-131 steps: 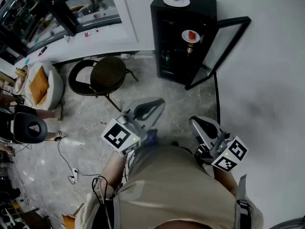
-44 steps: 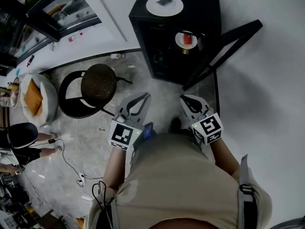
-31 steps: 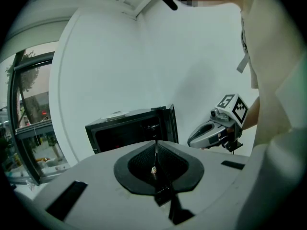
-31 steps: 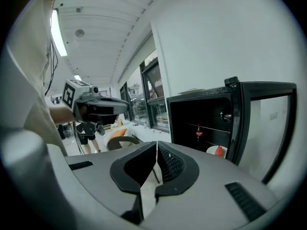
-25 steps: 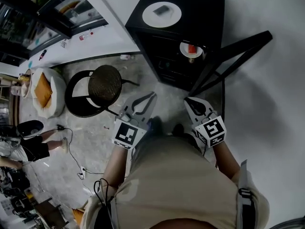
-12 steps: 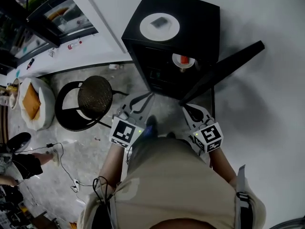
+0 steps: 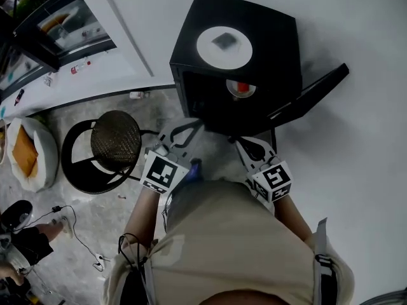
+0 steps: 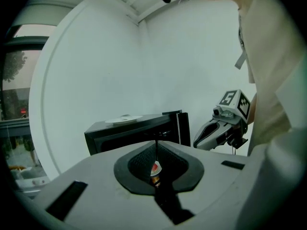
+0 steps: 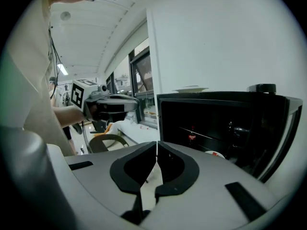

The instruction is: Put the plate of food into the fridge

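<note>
A black fridge [image 7: 254,37] stands against the white wall, its door [image 7: 311,93] swung open to the right. On its top lies a white plate [image 7: 224,43] with a dark piece of food. Inside, on a shelf, sits a second small plate with red food [image 7: 241,89]. My left gripper [image 7: 189,124] is shut and empty, its tips just in front of the fridge's open front. My right gripper [image 7: 241,142] is also shut and empty, close below the opening. The left gripper view shows the top plate [image 8: 123,119] above and beyond the jaws; the right gripper view shows the dark interior [image 9: 216,123].
A round black chair [image 7: 114,142] stands on the floor to the left of the fridge. Further left is a cushioned seat [image 7: 25,151], and cables [image 7: 82,246] lie on the floor. A window ledge runs along the upper left.
Both grippers have moved forward toward the fridge, which now fills more of the view. Their jaws stay shut throughout.
</note>
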Demonstrator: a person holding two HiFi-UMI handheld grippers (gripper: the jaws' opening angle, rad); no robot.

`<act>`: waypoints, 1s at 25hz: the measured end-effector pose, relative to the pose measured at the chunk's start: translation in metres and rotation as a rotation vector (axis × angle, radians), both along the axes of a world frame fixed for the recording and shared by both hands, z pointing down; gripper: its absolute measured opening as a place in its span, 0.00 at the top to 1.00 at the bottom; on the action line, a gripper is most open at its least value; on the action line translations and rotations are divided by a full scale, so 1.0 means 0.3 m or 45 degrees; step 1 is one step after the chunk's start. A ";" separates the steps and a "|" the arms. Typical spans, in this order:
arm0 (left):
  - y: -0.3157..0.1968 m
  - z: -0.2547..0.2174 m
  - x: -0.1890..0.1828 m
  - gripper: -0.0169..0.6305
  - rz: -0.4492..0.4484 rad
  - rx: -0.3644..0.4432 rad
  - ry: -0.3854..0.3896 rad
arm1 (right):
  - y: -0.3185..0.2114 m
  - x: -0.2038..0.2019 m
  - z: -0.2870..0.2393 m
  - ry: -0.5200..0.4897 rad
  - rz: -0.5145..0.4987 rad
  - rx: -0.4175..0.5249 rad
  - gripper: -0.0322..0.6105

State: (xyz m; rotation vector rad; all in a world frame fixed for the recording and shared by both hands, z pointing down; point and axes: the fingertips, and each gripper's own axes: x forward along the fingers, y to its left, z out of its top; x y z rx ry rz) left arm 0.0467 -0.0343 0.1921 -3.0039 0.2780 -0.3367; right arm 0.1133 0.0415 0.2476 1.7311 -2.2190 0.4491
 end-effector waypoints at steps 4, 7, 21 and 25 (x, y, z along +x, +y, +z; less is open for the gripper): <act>-0.060 0.004 -0.011 0.94 0.064 0.008 0.020 | -0.060 -0.035 0.006 0.031 0.038 -0.017 0.92; -0.104 0.002 -0.011 0.94 0.106 0.035 0.021 | -0.102 -0.052 0.009 0.048 0.061 -0.022 0.92; -0.198 -0.086 0.106 0.94 0.176 0.137 0.018 | -0.203 -0.002 0.038 0.014 0.006 -0.044 0.92; -0.208 -0.114 0.142 0.94 0.196 0.167 -0.001 | -0.210 0.028 0.049 -0.020 -0.017 -0.051 0.92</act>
